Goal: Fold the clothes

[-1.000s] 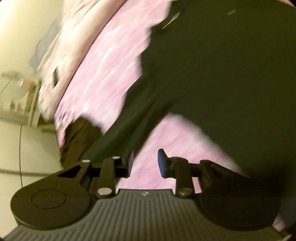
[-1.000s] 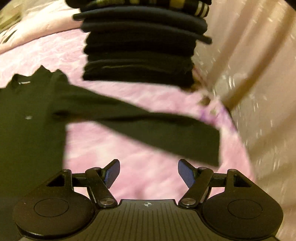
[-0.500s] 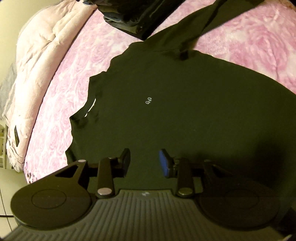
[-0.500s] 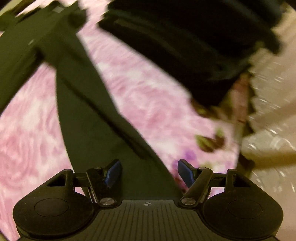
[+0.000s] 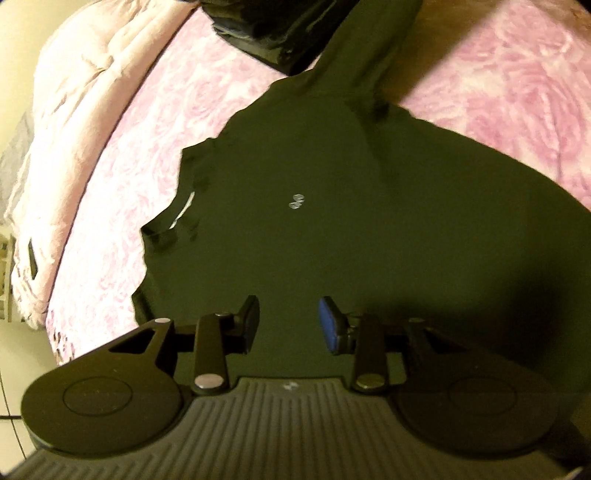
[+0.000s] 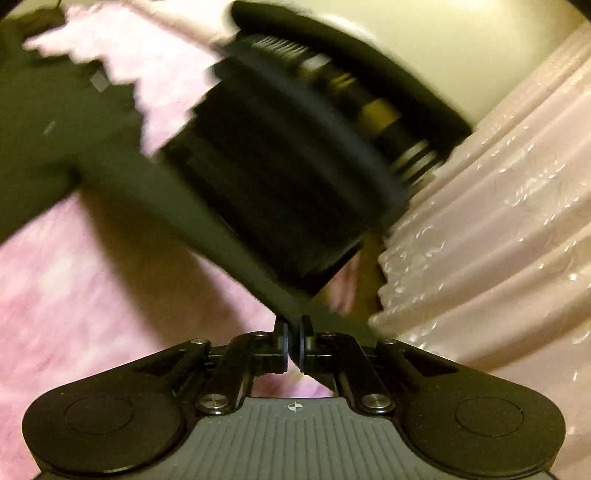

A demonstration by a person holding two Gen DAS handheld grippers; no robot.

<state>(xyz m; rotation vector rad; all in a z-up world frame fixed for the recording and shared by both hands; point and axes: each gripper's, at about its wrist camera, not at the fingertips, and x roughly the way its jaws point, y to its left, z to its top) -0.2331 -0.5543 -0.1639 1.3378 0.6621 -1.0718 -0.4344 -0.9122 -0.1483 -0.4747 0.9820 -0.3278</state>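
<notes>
A dark long-sleeved shirt with a small white logo lies spread on the pink rose-patterned bedspread. My left gripper hangs over the shirt's body near the collar side. Its jaws stand apart and no cloth is pinched between them. In the right wrist view my right gripper is shut on the end of the shirt's sleeve. The sleeve runs taut from the pads up and left to the shirt body. The left wrist view shows that same sleeve stretched away toward the top.
A stack of folded dark clothes stands on the bed just behind the held sleeve, blurred; it also shows as the stack at the top. A pale curtain hangs at the right. A pale pink quilt lies along the left.
The left gripper swung from the sleeve at the bed's edge to over the shirt body, then held still. The right gripper rolled, went to the sleeve end and closed on it.
</notes>
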